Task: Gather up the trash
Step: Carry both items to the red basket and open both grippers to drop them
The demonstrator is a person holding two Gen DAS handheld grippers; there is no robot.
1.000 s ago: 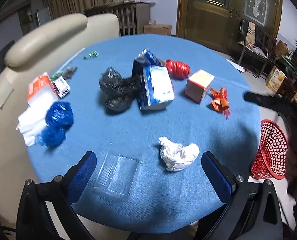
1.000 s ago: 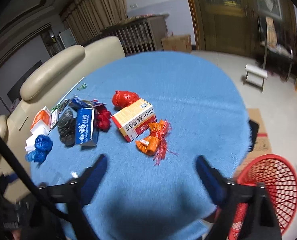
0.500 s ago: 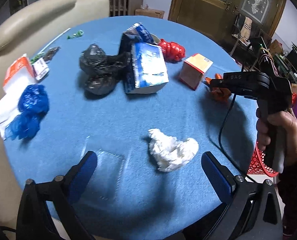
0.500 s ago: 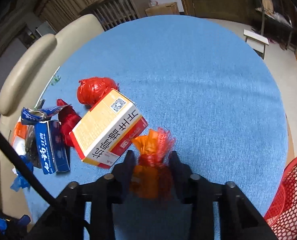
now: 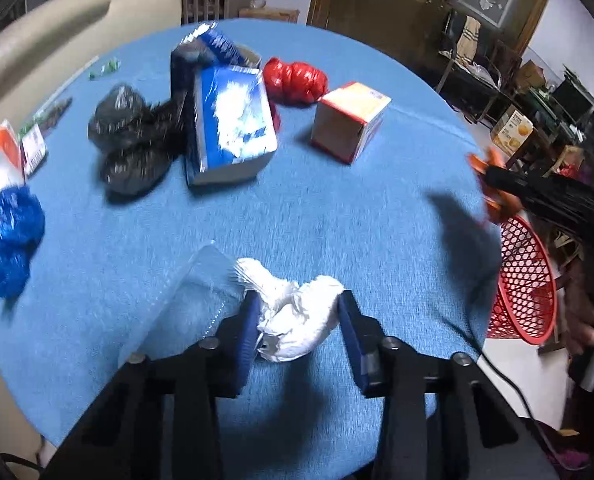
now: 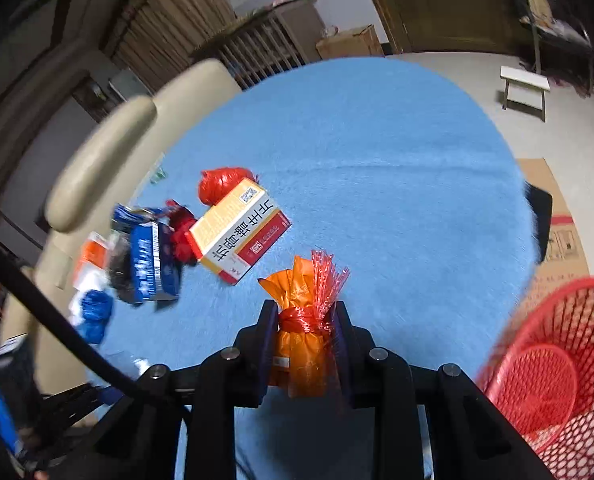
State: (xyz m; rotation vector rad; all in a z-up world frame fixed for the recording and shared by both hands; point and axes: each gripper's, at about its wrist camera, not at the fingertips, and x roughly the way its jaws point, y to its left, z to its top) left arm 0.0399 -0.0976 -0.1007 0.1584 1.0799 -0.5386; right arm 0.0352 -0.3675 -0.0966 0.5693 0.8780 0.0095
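Left wrist view: left gripper (image 5: 299, 312) closing its jaws, crumpled white tissue (image 5: 297, 320) between the pads, at the near edge of the round blue table (image 5: 357, 220)
Right wrist view: right gripper (image 6: 304, 328) clamped tight on an orange wrapper bundle (image 6: 301, 320)
Basket: red mesh basket (image 6: 553, 368) beside the table's right edge
Table middle: yellow-red box (image 6: 241, 236)

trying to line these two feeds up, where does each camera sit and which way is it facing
Left wrist: on the left gripper, looking down along its closing fingers at white crumpled paper between them; the person's other hand shows at right.
Right wrist: on the right gripper, angled down across the table, shut on an orange bag; only its own fingers show.
Shared: blue table, yellow-and-red box, red basket, orange bag.
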